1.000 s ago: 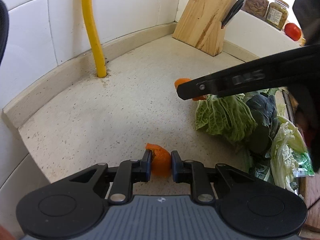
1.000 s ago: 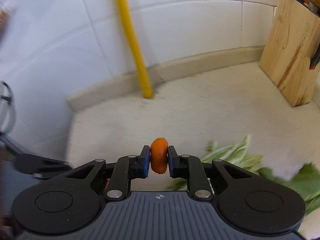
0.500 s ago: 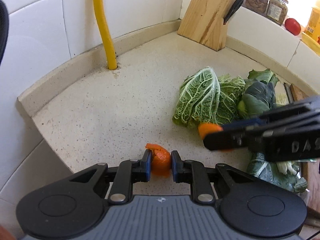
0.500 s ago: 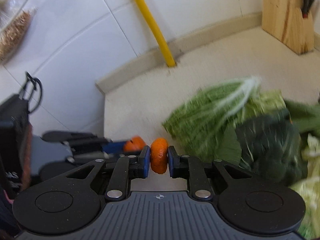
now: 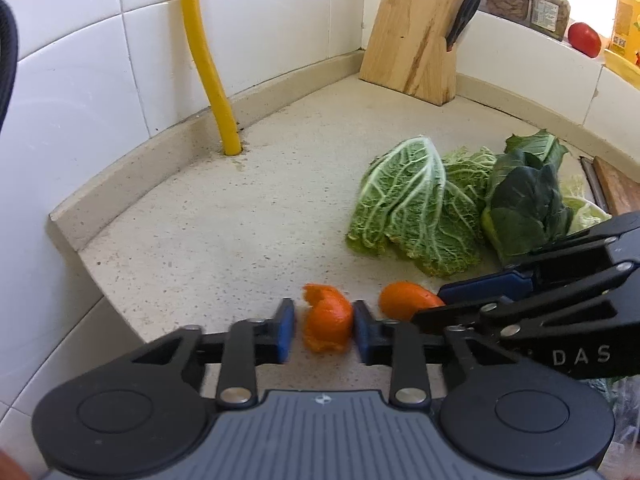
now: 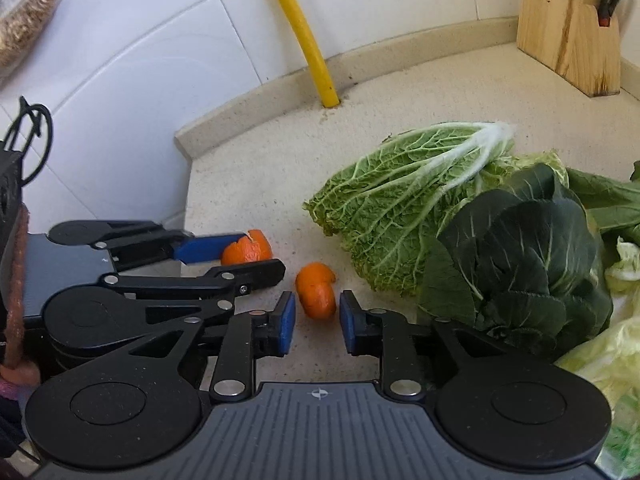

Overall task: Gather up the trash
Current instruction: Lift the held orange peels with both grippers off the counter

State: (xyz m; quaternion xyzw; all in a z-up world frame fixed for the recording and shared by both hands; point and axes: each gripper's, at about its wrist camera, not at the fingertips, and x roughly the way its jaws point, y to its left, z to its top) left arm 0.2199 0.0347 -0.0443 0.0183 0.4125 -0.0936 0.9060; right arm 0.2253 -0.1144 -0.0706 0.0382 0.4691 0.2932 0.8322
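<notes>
Two scraps of orange peel lie near the front edge of the speckled beige counter (image 5: 248,216), each sitting between a set of parted fingers. The left gripper (image 5: 324,330) has its blue-padded fingers apart around the first peel piece (image 5: 326,322), a curled, ragged-edged shell with a torn lip at its 11 o'clock side; a gap shows on the left pad, and whether the right pad touches it cannot be told. In the right wrist view this same piece (image 6: 248,250) shows its pale inner rim.

The right gripper (image 6: 316,320) also stands with fingers apart, clear gaps on both sides of the second peel piece (image 6: 316,288), a smooth, rounded, bright orange curl resting on the counter. In the left wrist view it lies at 3 o'clock of the first piece, just beside it.

At 1 o'clock from both peels lies a crinkled savoy cabbage leaf (image 5: 412,208) with white veins, and dark green leaves (image 5: 524,204) overlap its right side. A yellow pipe (image 5: 208,68) rises from the counter at the tiled wall, and a wooden knife block (image 5: 412,36) stands in the far corner.
</notes>
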